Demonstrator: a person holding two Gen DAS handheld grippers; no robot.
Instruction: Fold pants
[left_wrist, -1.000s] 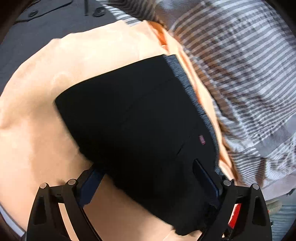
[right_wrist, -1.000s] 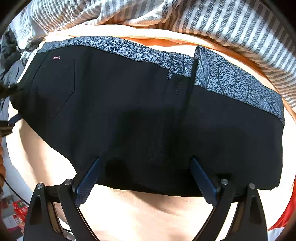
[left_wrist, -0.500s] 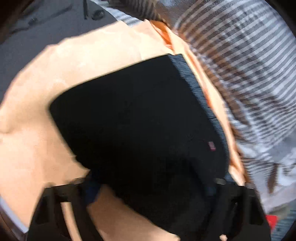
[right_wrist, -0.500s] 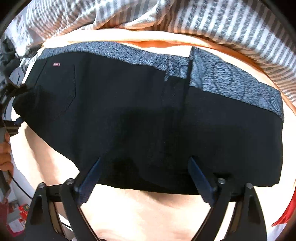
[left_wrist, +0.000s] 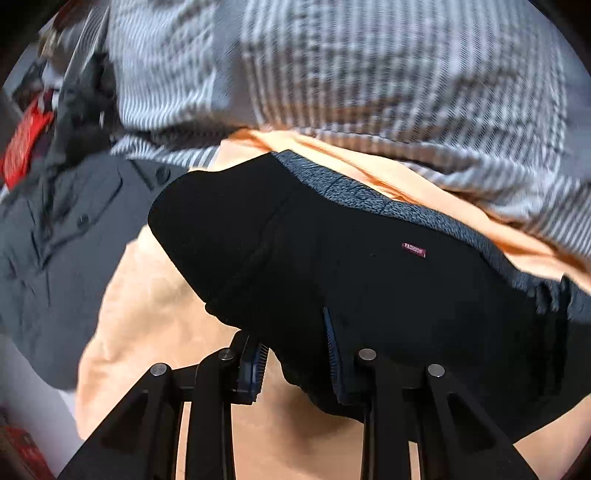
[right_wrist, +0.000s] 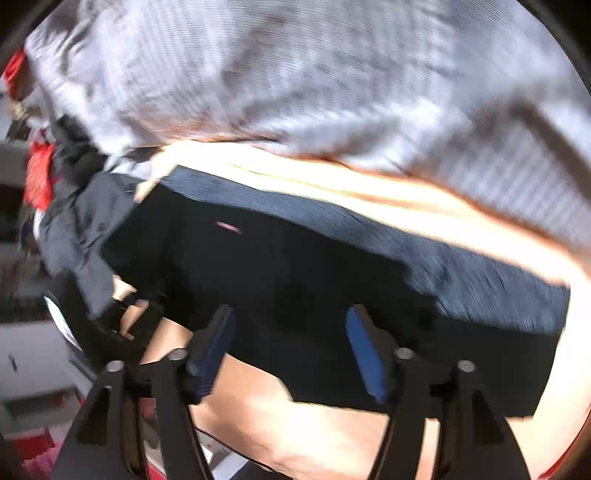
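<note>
Left gripper (left_wrist: 295, 347), jaws closing w/ ribbed blue pads, has the near hem of the black pants (left_wrist: 369, 280) bunched between them, tho pad contact isn't clear. Pants lie folded in a broad matte slab on a soft peach sheet (left_wrist: 155, 295), grey patterned waistband (left_wrist: 424, 218) along the far edge, small red label (left_wrist: 413, 250) below it, crumpled grey shirt (left_wrist: 55, 258) at left & striped bedding (left_wrist: 369, 92) behind. Right gripper (right_wrist: 291, 347), jaws closing but fairly wide, straddles the pants' near edge; view too blurred to show a grip.
</note>
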